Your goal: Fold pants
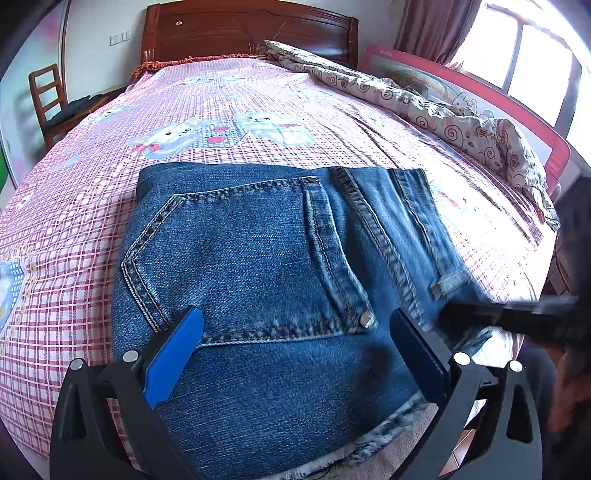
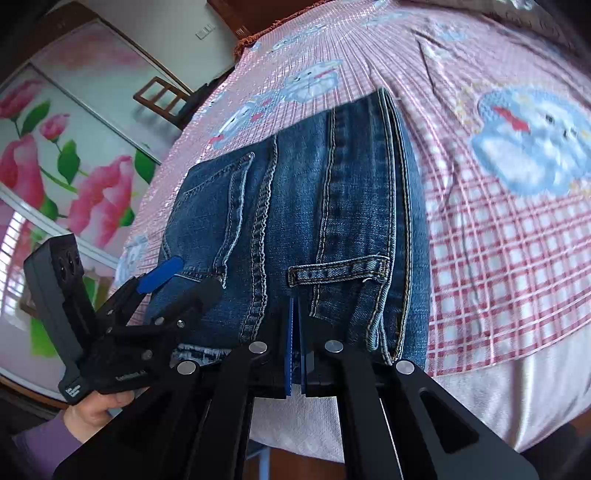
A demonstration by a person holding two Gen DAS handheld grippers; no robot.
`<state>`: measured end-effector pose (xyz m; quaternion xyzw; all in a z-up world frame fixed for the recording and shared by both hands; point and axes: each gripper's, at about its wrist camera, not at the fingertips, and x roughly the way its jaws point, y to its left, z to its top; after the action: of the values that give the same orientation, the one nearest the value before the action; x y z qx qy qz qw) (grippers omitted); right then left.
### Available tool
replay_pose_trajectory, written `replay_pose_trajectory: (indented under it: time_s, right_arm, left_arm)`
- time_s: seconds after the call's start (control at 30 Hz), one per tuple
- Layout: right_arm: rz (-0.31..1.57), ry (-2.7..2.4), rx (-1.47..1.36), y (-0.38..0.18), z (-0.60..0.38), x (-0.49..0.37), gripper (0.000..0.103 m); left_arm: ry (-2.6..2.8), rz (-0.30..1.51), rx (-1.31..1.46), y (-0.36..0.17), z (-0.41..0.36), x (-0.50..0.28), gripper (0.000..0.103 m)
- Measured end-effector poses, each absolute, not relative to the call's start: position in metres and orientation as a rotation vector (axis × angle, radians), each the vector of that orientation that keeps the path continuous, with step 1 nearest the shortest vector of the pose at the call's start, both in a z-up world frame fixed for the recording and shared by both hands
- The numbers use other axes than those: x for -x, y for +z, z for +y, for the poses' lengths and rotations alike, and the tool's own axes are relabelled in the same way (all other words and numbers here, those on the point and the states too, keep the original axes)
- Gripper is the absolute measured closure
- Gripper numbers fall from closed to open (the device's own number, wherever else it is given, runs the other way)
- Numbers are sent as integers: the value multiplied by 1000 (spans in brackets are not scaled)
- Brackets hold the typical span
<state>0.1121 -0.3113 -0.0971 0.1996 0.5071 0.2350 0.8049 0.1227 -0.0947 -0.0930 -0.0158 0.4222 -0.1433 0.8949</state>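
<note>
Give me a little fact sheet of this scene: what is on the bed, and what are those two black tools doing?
garment: folded jeans, back pocket up
surface: bed with pink checked sheet
also on bed: crumpled floral quilt
left gripper: jaws open, above the jeans
right gripper: jaws shut, at the jeans' near edge
beside bed: wooden chair

1. You have a bed sheet [image 1: 258, 103] of pink and white checks with cartoon animal prints spread across the bed.
2. You see a rumpled floral quilt [image 1: 424, 107] along the bed's far side, by the window [image 1: 524, 55].
3. You face a dark wooden headboard [image 1: 251, 29].
4. You have a wooden chair [image 1: 48, 99] beside the bed.
5. You see wardrobe doors [image 2: 74, 147] with pink flowers.
</note>
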Motion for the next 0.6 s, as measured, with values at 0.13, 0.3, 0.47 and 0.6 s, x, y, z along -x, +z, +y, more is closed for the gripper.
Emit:
replay_pose_trajectory:
  time_s: [0.13, 0.3, 0.47, 0.6]
  right_arm:
    - [1072, 500, -529, -103, -320, -111, 103]
    - [1076, 501, -530, -100, -319, -112, 103]
    - [1053, 498, -491, -90, -316, -103, 93]
    - [1037, 511, -469, -81, -316, -93, 72]
  left_arm:
    - [-295, 885, 38, -90, -96, -124, 2]
    - [-290, 900, 75, -80, -88, -118, 2]
    - [-244, 897, 64, -76, -77, -92, 2]
    - [-227, 906, 81, -76, -66, -75, 2]
